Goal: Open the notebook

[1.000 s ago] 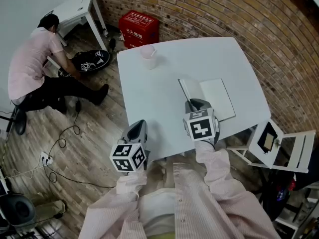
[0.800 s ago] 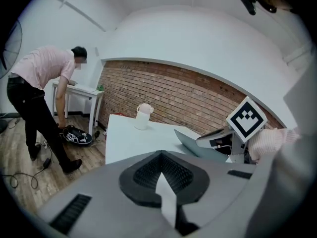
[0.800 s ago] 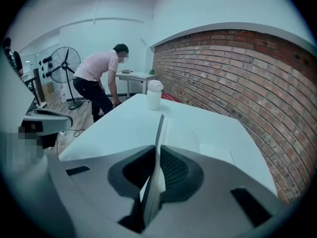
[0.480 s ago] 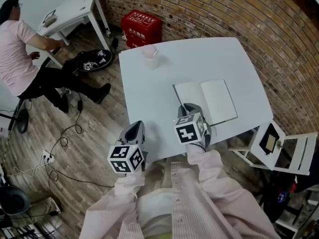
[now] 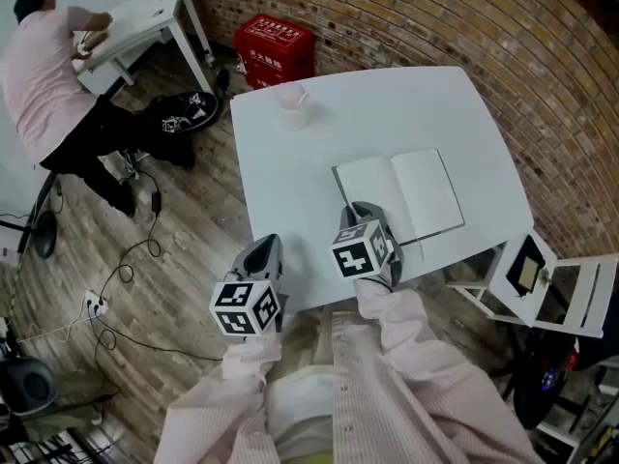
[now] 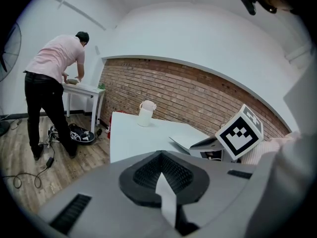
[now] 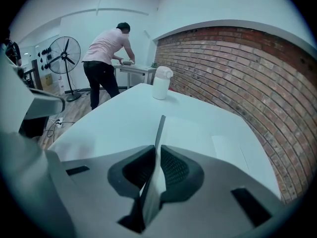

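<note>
The notebook point(image 5: 401, 196) lies spread open on the white table point(image 5: 319, 153), its pale pages facing up. My right gripper point(image 5: 357, 209) is at the left leaf's near corner, shut on that leaf. In the right gripper view the thin leaf point(image 7: 159, 133) stands edge-on between the jaws of the right gripper point(image 7: 152, 180). My left gripper point(image 5: 267, 246) hovers at the table's front left edge, jaws together with nothing in them. The left gripper view shows the left gripper point(image 6: 166, 200), the notebook point(image 6: 184, 142) lifted slightly, and the right gripper's marker cube point(image 6: 238, 132).
A white lidded cup point(image 5: 290, 106) stands at the table's far left. Beyond the table are a red crate point(image 5: 274, 51) by the brick wall and a person point(image 5: 58, 75) bent over a small white table. A folding chair point(image 5: 542, 283) stands at the right; cables lie on the floor.
The notebook's left leaf has swung down to the left until the book lies flat. My right gripper moved left and lower with it. The person in the background stood up and stepped to the small table.
</note>
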Motion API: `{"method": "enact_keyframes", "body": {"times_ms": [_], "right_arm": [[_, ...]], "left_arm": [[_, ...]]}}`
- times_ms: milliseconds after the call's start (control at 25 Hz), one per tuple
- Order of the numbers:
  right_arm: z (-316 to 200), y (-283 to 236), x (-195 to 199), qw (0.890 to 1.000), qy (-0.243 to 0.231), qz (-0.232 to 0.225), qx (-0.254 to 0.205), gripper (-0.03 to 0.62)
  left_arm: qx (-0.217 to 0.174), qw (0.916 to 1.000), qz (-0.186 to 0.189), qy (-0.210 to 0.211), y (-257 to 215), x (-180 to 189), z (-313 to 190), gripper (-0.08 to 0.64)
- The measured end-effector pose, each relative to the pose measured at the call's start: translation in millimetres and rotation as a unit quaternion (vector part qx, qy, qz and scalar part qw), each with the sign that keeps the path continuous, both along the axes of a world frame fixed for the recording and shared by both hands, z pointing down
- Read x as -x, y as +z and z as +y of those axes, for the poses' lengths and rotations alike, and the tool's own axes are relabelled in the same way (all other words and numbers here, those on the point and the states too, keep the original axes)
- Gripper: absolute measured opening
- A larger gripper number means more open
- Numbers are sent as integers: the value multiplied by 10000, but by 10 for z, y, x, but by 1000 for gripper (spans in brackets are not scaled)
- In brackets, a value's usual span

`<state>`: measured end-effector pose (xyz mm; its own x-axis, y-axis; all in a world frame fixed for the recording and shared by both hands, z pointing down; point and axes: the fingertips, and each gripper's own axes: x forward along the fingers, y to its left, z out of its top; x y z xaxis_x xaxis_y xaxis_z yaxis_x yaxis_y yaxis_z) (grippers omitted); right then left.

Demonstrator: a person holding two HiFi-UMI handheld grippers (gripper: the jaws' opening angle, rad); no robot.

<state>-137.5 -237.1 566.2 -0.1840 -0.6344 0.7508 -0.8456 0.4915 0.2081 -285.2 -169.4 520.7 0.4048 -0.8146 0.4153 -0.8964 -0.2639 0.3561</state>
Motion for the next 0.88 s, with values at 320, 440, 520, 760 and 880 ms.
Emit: {"method": "enact_keyframes", "body": {"times_ms": [320,440,520,760,880], "right_arm": [[8,185,64,9999,-13,79,145,40],[21,249,88,9997,-4,104,210,38],[27,284,94,9996,11,114,244,38],[26,328,103,9994,61,86,322,38],[31,316,117,9995,68,-52,316,38]], "left_arm": [[44,10000,-33,57,45,31,-18,-8],[59,9999,-46,67,51,61,-18,-8],[69,9999,-52,59,61,84,-18,-8],[72,9999,-107,71,86,137,-28,-8],[47,9998,-140,130,73,120,-45,-8]]}}
